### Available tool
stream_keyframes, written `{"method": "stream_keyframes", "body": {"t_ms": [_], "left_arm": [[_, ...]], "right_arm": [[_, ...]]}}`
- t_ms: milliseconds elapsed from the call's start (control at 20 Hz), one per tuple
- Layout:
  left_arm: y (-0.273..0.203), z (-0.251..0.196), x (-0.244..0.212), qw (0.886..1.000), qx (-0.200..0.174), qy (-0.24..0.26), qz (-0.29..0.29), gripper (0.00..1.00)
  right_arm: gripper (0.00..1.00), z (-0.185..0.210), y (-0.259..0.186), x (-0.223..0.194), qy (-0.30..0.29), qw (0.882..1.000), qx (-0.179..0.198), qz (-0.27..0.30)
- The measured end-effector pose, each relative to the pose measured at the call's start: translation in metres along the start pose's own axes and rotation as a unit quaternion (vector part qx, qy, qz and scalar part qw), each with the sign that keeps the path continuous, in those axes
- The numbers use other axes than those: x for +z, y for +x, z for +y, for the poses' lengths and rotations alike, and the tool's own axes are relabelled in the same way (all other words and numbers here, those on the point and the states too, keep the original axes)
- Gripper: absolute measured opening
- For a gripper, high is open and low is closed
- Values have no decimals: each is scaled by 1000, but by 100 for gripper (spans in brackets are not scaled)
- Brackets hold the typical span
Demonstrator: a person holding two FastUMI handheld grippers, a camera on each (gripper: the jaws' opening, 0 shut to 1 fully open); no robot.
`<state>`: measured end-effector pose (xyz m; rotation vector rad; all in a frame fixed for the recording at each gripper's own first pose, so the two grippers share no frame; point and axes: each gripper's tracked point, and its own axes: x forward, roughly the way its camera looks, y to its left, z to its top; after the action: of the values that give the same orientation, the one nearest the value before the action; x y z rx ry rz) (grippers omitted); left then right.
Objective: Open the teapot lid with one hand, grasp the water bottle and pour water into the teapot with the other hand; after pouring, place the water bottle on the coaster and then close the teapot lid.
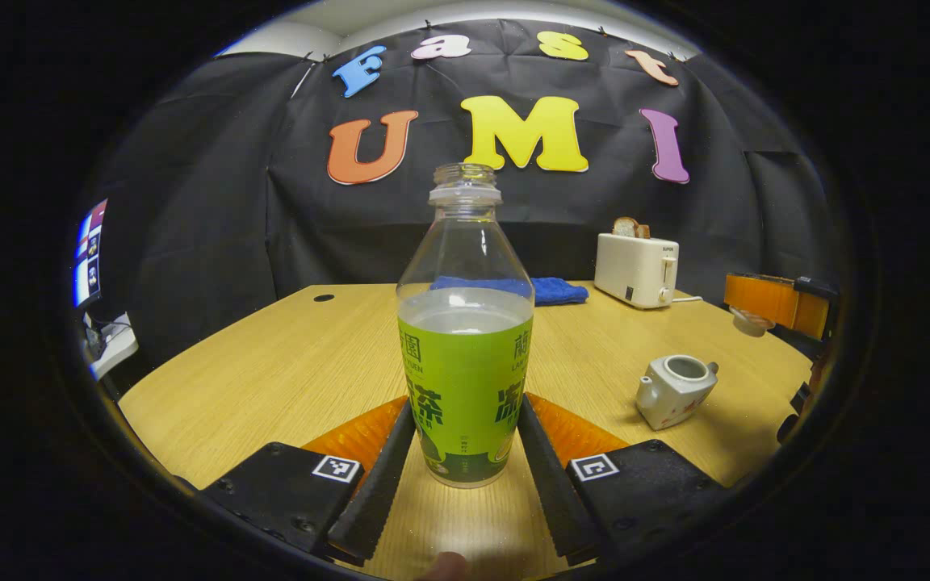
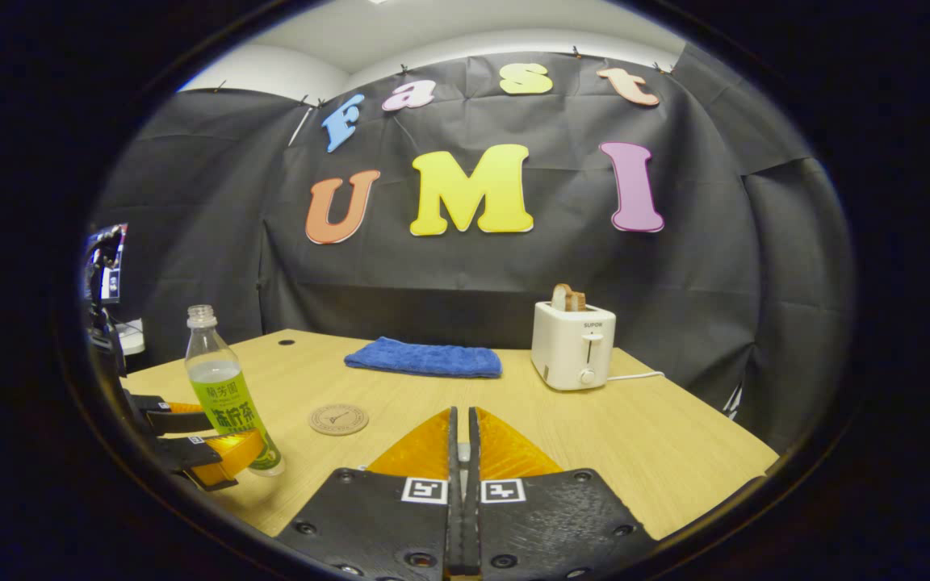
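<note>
Table (image 2: 675,452) with bottle (image 1: 465,355), about half full and uncapped, upright between the left gripper's (image 1: 465,452) fingers, apparently clamped; coaster (image 2: 338,419) lies just beside it. Teapot (image 1: 673,390) stands lidless to the right, contents unseen. Right gripper (image 2: 460,460), fingers closed, appears raised with the lid; pouring remains.

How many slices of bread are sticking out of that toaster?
1. One slice of bread pokes up from the white toaster at the table's back right; another could sit hidden down inside the slots.
</note>
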<state>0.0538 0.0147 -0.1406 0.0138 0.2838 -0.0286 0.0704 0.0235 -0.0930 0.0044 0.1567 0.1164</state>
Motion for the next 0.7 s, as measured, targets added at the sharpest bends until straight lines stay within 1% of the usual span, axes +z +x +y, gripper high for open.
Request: {"method": "stream_keyframes", "body": {"t_ms": [100, 150, 200, 300, 400, 450, 500, 550, 700], "left_arm": [[-3, 4, 4, 1000, 10, 25, 7, 79], [-4, 6, 7, 999, 15, 46, 8, 79], [-7, 9, 10, 997, 24, 75, 11, 78], [-12, 20, 23, 987, 49, 153, 6, 77], [-16, 25, 32, 972, 67, 227, 4, 76], [-17, 25, 34, 964, 69, 255, 7, 75], [-16, 23, 33, 957, 68, 283, 16, 76], [-17, 25, 35, 947, 72, 314, 23, 75], [-21, 31, 46, 909, 97, 405, 21, 75]], "right_arm": [[0, -7, -3, 1, 2, 1000, 0, -1], [0, -11, -3, 2, 4, 1000, 1, -1], [0, -15, -5, 2, 4, 1000, 1, -1], [0, -24, -8, 4, 4, 1000, -1, 0], [0, -34, -10, 4, 8, 1000, -2, 1], [0, -39, -11, 4, 9, 1000, -3, 1], [0, -44, -13, 5, 10, 1000, -5, 1], [0, -48, -13, 5, 11, 1000, -7, -1], [0, -61, -16, 4, 15, 1000, -8, 1]]}}
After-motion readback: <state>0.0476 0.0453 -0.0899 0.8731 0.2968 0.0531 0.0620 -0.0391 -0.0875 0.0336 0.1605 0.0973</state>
